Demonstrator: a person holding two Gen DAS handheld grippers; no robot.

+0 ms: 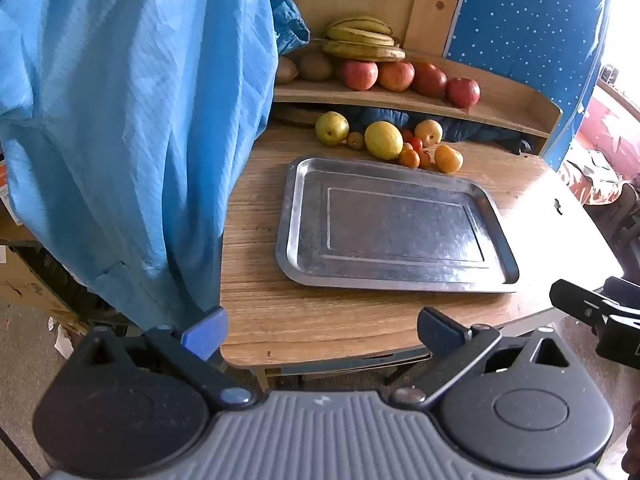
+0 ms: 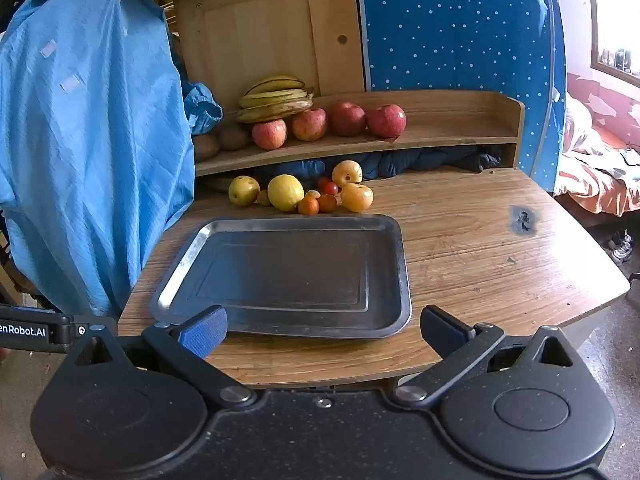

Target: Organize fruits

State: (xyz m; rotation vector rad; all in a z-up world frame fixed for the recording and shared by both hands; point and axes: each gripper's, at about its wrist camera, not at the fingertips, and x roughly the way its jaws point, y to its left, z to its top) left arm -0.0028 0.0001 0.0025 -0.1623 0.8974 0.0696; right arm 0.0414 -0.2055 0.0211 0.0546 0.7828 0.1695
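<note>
Bare metal tray [image 2: 384, 280] and surface [image 2: 480, 248] to its right lie unobstructed; blue garment [image 2: 88, 140] crowds the left, low shelf [image 2: 460, 136] overhangs the loose fruits [image 2: 308, 192]

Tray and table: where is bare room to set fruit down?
The tray holds nothing. Bare table lies right of it, around a dark scorch mark. Crowded: the loose fruit cluster behind the tray and the shelf at its left end.

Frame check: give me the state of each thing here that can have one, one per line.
Metal tray: empty, flat on the table.
Left tool: open, holding nothing.
Right tool: open, holding nothing.
Bananas: bunched on the shelf.
Red apples: lined up on the shelf.
Lemon: loose on the table.
</note>
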